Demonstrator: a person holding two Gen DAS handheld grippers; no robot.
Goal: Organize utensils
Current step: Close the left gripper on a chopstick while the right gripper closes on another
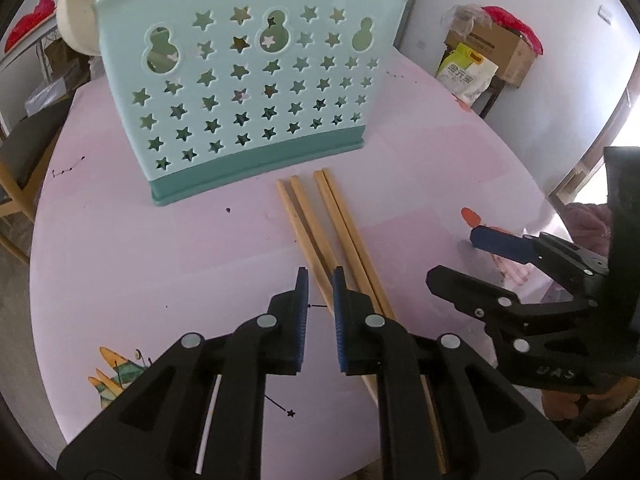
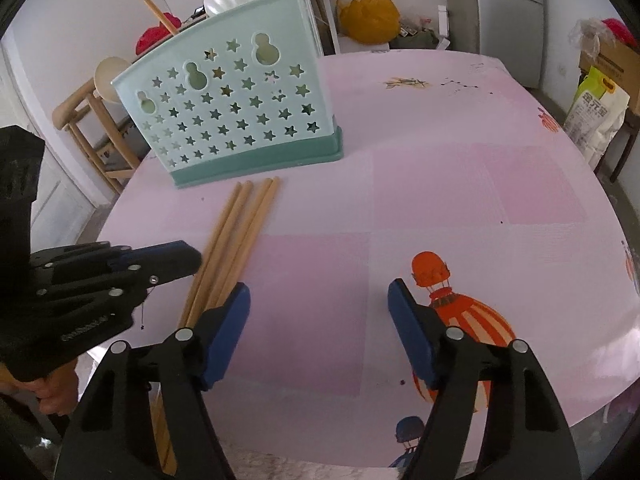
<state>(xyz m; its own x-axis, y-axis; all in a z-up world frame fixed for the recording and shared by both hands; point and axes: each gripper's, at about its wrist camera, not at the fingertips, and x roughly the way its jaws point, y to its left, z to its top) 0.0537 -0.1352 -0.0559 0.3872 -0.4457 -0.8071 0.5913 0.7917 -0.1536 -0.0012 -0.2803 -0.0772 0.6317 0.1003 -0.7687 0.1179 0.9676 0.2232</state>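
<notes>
Four wooden chopsticks (image 1: 320, 236) lie just before the star-pierced teal utensil holder (image 1: 248, 92) on the pink worktop (image 2: 460, 184). Left hand-held gripper (image 1: 320, 280) pinches one chopstick; right hand-held gripper (image 2: 319, 300) is spread, empty. No readable writing on the holder.

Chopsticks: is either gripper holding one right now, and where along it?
Right gripper holds nothing, fingers open. Left gripper's fingers flank one chopstick about midway along it; whether they grip it cannot be told.

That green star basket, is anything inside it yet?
One wooden stick pokes up behind the basket; whether it stands inside is unclear. The walls hide the interior. Four chopsticks lie on the table in front.
</notes>
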